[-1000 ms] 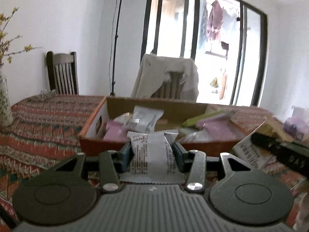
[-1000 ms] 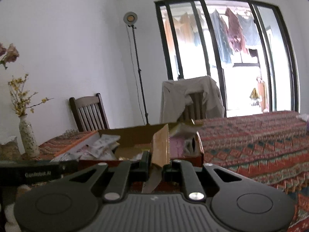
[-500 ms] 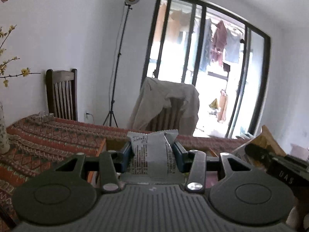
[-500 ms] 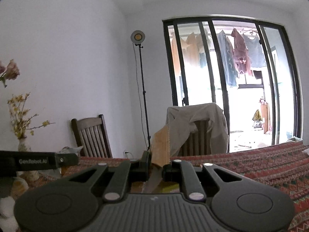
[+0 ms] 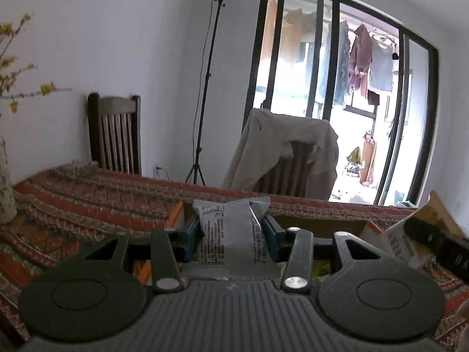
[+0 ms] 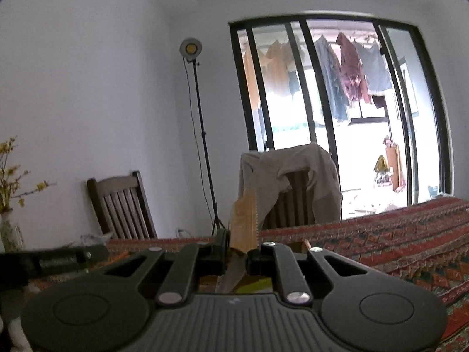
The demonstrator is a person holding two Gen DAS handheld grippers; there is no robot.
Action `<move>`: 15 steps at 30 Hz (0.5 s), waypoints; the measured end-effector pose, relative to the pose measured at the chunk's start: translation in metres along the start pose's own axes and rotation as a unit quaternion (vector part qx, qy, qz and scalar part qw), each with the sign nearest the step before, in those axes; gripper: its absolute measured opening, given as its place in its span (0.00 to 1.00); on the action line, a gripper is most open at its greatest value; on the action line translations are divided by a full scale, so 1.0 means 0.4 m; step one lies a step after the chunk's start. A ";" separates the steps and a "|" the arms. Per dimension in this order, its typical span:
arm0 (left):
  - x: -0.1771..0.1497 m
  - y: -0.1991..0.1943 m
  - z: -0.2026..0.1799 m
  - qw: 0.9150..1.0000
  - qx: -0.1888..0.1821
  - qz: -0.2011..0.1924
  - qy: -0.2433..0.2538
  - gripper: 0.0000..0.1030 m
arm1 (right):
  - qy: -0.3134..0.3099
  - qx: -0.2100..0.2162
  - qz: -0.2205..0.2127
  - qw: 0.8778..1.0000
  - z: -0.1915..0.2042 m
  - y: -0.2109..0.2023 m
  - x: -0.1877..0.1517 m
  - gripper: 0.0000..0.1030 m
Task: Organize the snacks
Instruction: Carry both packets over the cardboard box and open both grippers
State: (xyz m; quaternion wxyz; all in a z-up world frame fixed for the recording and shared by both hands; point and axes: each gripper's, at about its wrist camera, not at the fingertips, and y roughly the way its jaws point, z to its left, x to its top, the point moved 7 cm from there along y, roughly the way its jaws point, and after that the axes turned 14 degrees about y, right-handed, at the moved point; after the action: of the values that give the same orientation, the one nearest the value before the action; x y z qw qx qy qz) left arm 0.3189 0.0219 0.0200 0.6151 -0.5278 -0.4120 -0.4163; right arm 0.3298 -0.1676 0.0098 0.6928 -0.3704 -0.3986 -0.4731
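Observation:
My left gripper [image 5: 231, 234] is shut on a white snack packet [image 5: 230, 236] with black print, held upright between the blue pads. Behind it shows the orange rim of the cardboard snack box [image 5: 175, 215], mostly hidden by the gripper body. In the right wrist view my right gripper [image 6: 237, 253] is shut on a thin brown snack packet [image 6: 244, 223] that stands on edge with a serrated top. That packet [image 5: 431, 214] and the right gripper also appear at the right edge of the left wrist view. The left gripper's finger [image 6: 55, 259] crosses the left side of the right wrist view.
A red patterned tablecloth [image 5: 88, 199] covers the table. A dark wooden chair [image 5: 115, 138] and a chair draped with a beige jacket [image 5: 287, 152] stand behind it. A lamp on a tripod [image 5: 205, 88] stands by the wall, a flower vase [image 5: 4, 187] at the left edge.
Both grippers have risen and moved toward the box with their packets. The box's inside, in plain view a second ago, has sunk behind the gripper bodies.

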 end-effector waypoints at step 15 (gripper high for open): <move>-0.045 0.035 -0.009 1.000 0.004 0.008 0.030 0.64 | -0.011 -0.011 0.046 0.999 -0.018 0.039 -0.061 0.15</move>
State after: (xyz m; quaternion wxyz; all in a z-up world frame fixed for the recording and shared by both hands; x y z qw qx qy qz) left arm 0.3269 0.0212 -0.0016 0.6327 -0.5160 -0.3908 -0.4251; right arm 0.3404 -0.1608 -0.0173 0.7054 -0.4012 -0.3832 -0.4412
